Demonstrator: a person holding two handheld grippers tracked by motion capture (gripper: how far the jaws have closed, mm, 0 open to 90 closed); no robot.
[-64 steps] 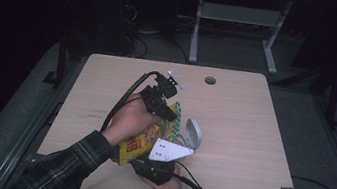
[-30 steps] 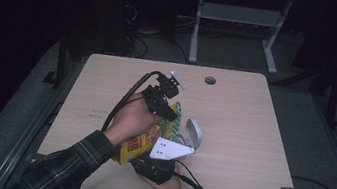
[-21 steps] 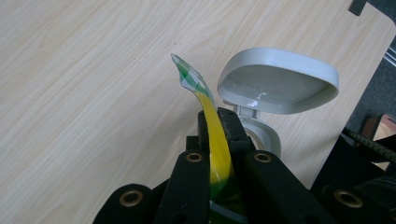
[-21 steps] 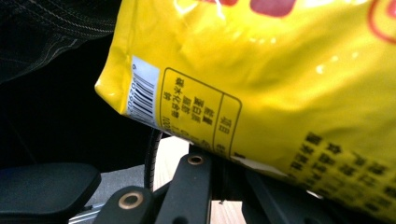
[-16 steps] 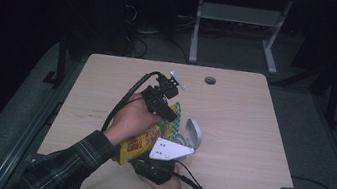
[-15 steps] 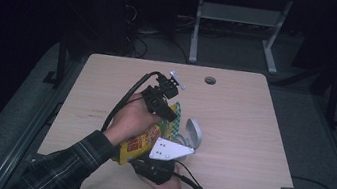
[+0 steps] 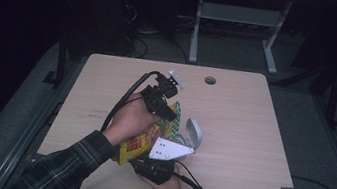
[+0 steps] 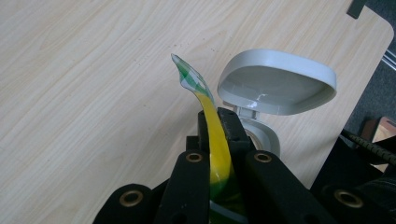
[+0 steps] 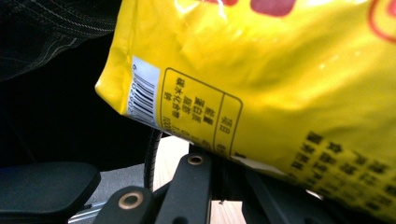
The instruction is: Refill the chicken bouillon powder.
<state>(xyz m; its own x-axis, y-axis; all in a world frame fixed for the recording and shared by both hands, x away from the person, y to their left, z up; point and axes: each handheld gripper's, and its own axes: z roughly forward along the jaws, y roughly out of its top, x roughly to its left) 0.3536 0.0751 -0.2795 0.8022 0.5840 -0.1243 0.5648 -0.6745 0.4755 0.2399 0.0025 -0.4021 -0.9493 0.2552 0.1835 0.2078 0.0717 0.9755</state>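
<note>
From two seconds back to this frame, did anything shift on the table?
Nothing visibly changed. The left claw stays shut on the top edge of the yellow bag, the right claw stays shut on its bottom edge, and the grey lidded container sits open beside them as before.

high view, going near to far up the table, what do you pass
right gripper with its grey three-cornered plate, shut on the yellow snack bag → open grey hinged lid → left gripper pinching the bag's green-checked top → round cable hole in the wooden table
</note>
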